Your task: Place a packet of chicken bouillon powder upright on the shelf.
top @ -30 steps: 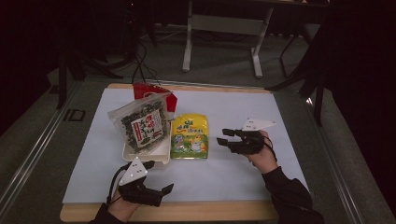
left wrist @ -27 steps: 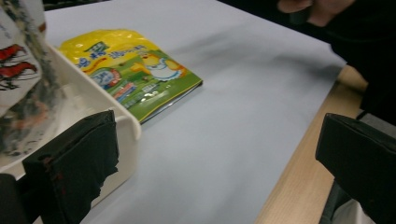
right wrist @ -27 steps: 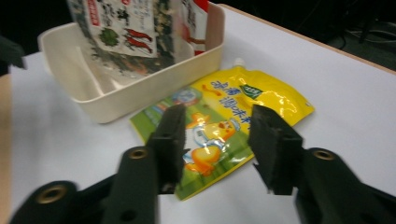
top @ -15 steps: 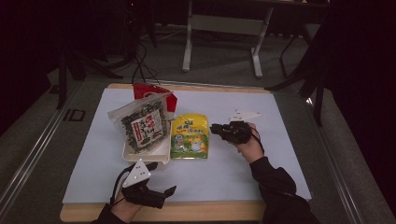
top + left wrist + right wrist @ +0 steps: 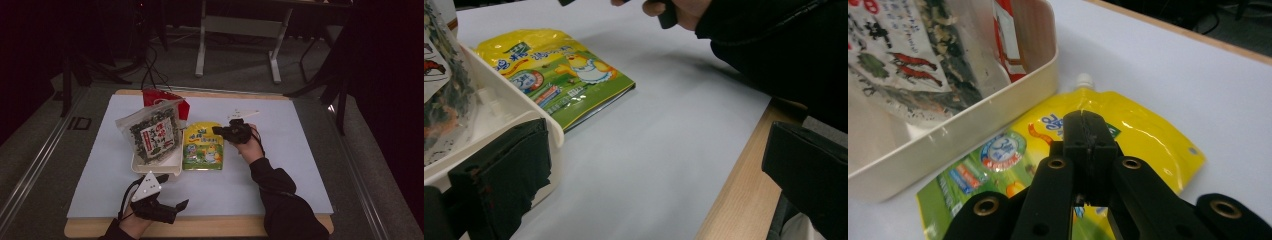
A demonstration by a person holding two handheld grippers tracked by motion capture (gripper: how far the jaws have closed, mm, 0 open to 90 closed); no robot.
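Right gripper view — yellow pouch (image 5: 1148,135) lies just beyond pressed-together fingers (image 5: 1083,145).

Yellow pouch (image 5: 202,147): flat drink/snack pouch, yellow top fading to green bottom, cartoon print, small white spout (image 5: 1083,80) at the top edge. Lies flat, face up on the white desk mat, spout pointing away from the person. Its left edge sits just beside the cream tray (image 5: 172,161), right at its wall.
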